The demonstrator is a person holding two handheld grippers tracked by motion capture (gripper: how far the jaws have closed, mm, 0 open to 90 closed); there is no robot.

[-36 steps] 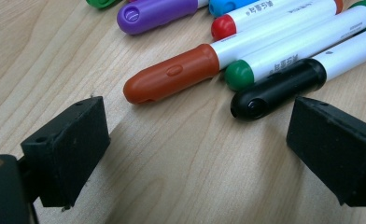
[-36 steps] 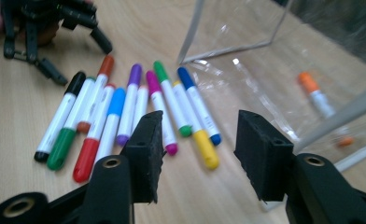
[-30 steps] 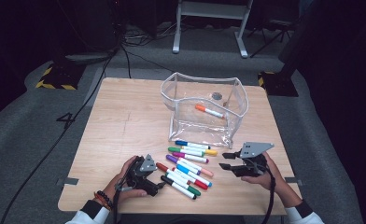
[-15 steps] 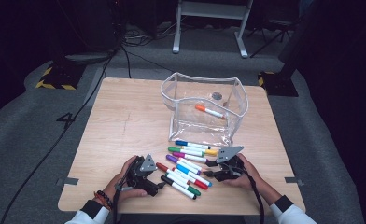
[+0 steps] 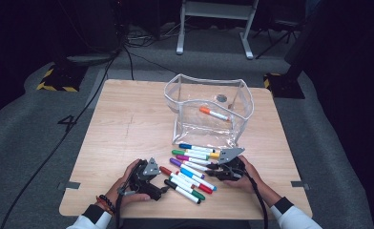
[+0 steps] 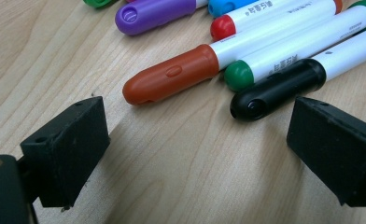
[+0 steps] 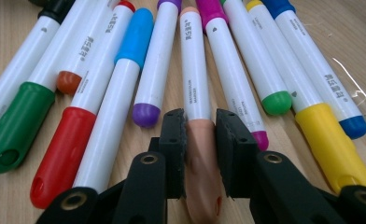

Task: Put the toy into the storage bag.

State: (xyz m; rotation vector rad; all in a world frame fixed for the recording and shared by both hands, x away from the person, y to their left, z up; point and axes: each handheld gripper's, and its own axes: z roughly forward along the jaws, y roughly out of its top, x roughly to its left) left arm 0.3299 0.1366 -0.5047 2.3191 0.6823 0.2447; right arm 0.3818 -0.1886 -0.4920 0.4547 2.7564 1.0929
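Several capped markers (image 5: 192,167) lie side by side near the table's front edge. My right gripper (image 7: 200,125) is shut on the peach cap of one marker (image 7: 194,70), which still rests on the wood among the others. In the high view the right gripper (image 5: 212,171) reaches into the row from the right. My left gripper (image 6: 199,116) stands open just short of a black-capped marker (image 6: 274,88) and a brown-capped one (image 6: 172,79), with only bare wood between its jaws. The left gripper (image 5: 162,187) sits at the row's left end.
A clear plastic pouch (image 5: 175,109) stands open behind the markers, with an orange-capped marker (image 5: 213,113) lying inside. The wooden table (image 5: 128,124) is bare to the left. Cables and a stand base are on the floor beyond.
My right gripper has moved left from the table's right side into the marker row and shut on the peach-capped marker. The left gripper has stayed put.
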